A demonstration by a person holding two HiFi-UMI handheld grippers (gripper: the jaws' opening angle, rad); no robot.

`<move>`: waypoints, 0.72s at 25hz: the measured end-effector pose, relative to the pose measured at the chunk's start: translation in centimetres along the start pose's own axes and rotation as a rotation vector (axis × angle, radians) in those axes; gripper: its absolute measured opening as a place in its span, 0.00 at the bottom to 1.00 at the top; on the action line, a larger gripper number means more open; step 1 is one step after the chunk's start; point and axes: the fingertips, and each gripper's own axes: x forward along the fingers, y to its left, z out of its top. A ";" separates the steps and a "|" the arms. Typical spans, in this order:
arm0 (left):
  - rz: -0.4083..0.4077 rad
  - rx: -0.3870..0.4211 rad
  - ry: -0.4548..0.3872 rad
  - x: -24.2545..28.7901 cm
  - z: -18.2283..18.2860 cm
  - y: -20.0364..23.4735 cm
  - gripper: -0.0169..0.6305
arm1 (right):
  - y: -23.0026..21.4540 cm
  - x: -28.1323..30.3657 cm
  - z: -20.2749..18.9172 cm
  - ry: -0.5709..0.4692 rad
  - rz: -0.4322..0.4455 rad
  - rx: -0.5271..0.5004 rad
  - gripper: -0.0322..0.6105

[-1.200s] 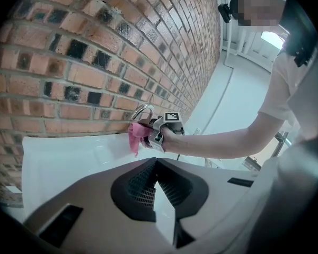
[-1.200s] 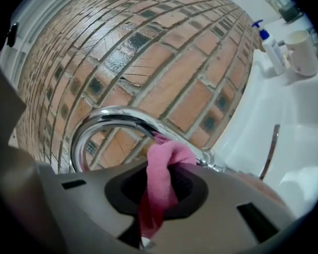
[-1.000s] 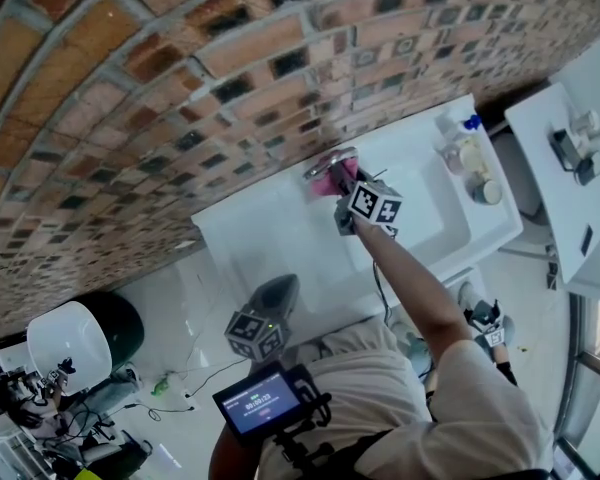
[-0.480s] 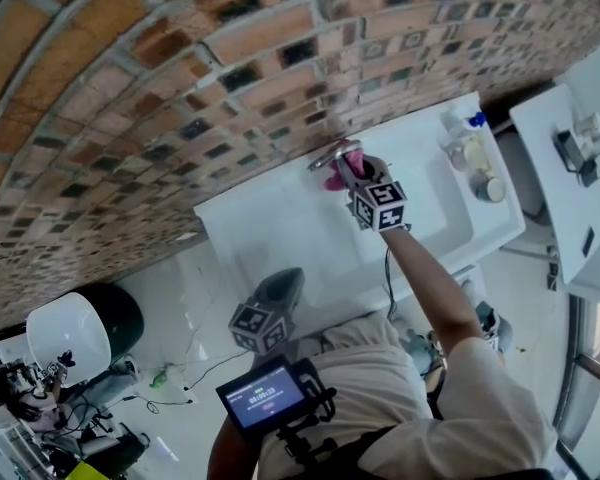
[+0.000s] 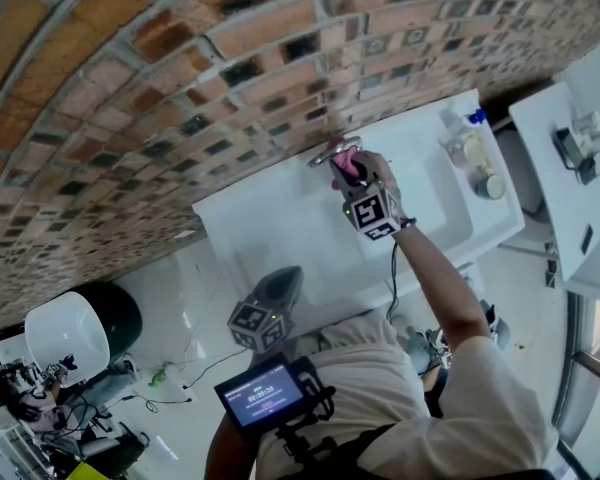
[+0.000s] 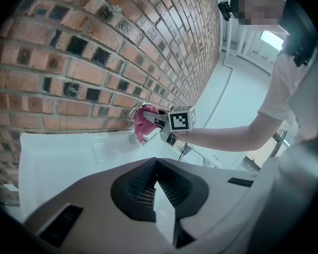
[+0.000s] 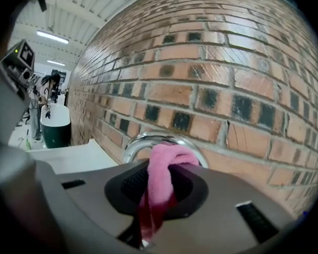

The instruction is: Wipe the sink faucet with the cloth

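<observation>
Two grippers showing, one on the job. Right gripper [image 5: 351,178] is clamping the pink cloth [image 5: 347,166], which is bunched between its jaws with a fold sticking out past the tips. It is pressing the cloth against the curved chrome faucet [image 5: 325,155]. The faucet is sitting at the back edge of the white sink [image 5: 270,223], right against the brick wall [image 5: 180,58]. Left gripper [image 5: 282,286] is hanging low near the person's body, in front of the sink and well apart from the faucet. It is pointing toward the basin, jaws closed together with nothing between them. Bottles [image 5: 470,153] are standing on the sink's right end.
</observation>
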 end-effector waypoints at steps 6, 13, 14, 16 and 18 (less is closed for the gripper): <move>-0.008 -0.009 -0.003 0.1 -0.6 0.3 0.02 | 1.7 0.5 0.4 0.005 0.018 -0.129 0.14; -0.005 -0.020 0.004 -0.2 -0.9 0.9 0.02 | 3.9 1.4 -1.0 0.045 0.079 -0.395 0.14; -0.005 -0.023 0.004 -0.1 -1.0 1.0 0.02 | 4.2 1.6 -1.2 0.051 0.093 -0.417 0.14; -0.006 -0.023 0.001 -0.1 -1.1 1.1 0.02 | 4.6 2.1 -1.8 0.069 0.126 -0.441 0.14; -0.005 -0.019 0.001 -0.1 -0.8 1.1 0.02 | 5.1 2.7 -2.6 0.093 0.151 -0.436 0.14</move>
